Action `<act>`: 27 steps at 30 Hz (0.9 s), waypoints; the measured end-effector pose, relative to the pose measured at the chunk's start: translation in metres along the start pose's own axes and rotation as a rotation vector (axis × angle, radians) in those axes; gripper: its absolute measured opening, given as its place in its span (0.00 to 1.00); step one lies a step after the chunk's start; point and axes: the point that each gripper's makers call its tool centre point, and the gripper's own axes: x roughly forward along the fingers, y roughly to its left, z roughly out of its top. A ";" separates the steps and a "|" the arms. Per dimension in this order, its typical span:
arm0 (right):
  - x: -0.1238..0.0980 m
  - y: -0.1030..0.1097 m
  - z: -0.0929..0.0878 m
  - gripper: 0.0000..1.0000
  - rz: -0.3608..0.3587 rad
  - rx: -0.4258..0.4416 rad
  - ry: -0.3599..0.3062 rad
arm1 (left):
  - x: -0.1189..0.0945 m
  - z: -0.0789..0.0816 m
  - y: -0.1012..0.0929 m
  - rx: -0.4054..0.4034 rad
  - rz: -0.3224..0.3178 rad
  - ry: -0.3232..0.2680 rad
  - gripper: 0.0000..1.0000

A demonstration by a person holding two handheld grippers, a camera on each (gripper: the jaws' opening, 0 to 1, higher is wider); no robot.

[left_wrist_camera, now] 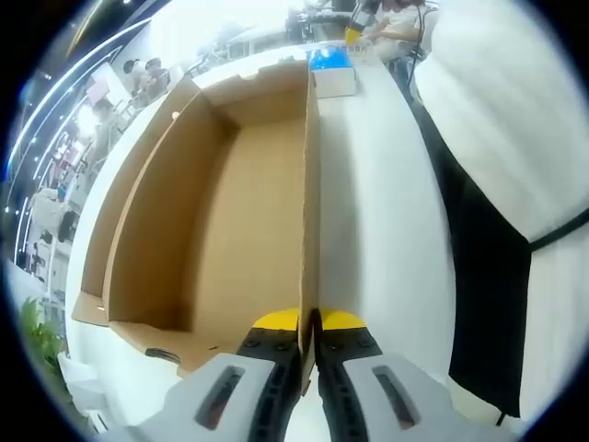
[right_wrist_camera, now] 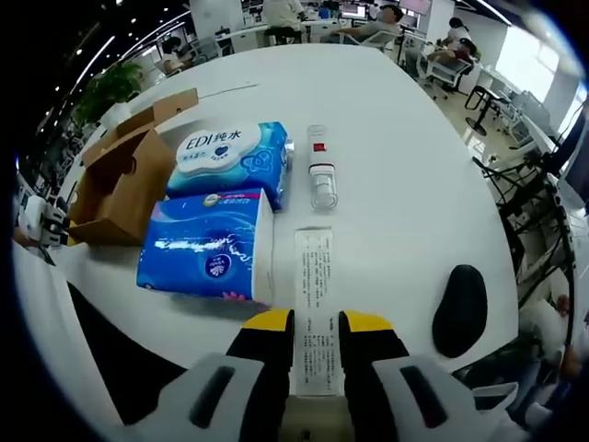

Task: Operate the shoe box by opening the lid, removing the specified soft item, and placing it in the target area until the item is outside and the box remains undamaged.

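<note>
In the left gripper view the left gripper (left_wrist_camera: pixel 309 324) pinches the thin side wall of the open cardboard shoe box (left_wrist_camera: pixel 221 230), which runs from 6 toward 12 o'clock on the white table (left_wrist_camera: pixel 377 212), its brown interior bare. In the right gripper view the right gripper (right_wrist_camera: pixel 317 324) has its jaws slightly parted over a printed paper slip (right_wrist_camera: pixel 316 304), gripping nothing. At 10 o'clock lie a blue tissue pack (right_wrist_camera: pixel 210 245) and a wet wipes pack (right_wrist_camera: pixel 230 155) just beside the box, a clear tube (right_wrist_camera: pixel 319 168) at 12 and a black mouse (right_wrist_camera: pixel 460 309) at 3.
</note>
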 end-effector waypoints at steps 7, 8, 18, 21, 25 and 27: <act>0.009 -0.010 0.005 0.18 -0.001 -0.003 -0.010 | 0.000 0.000 0.000 -0.002 0.003 0.000 0.04; 0.010 -0.012 0.007 0.18 -0.003 -0.001 -0.015 | 0.000 0.000 0.000 -0.002 0.003 0.001 0.04; 0.029 -0.031 0.026 0.18 -0.003 -0.011 -0.026 | 0.000 0.000 0.001 -0.016 0.002 0.006 0.04; 0.033 -0.030 0.032 0.18 0.002 -0.025 -0.024 | 0.000 0.000 0.001 -0.017 0.001 0.006 0.04; 0.034 -0.031 0.030 0.18 0.008 -0.022 -0.017 | 0.000 0.000 0.000 -0.018 -0.001 0.006 0.04; 0.036 -0.030 0.027 0.19 0.015 -0.029 -0.019 | 0.000 0.000 0.000 -0.020 -0.003 0.007 0.04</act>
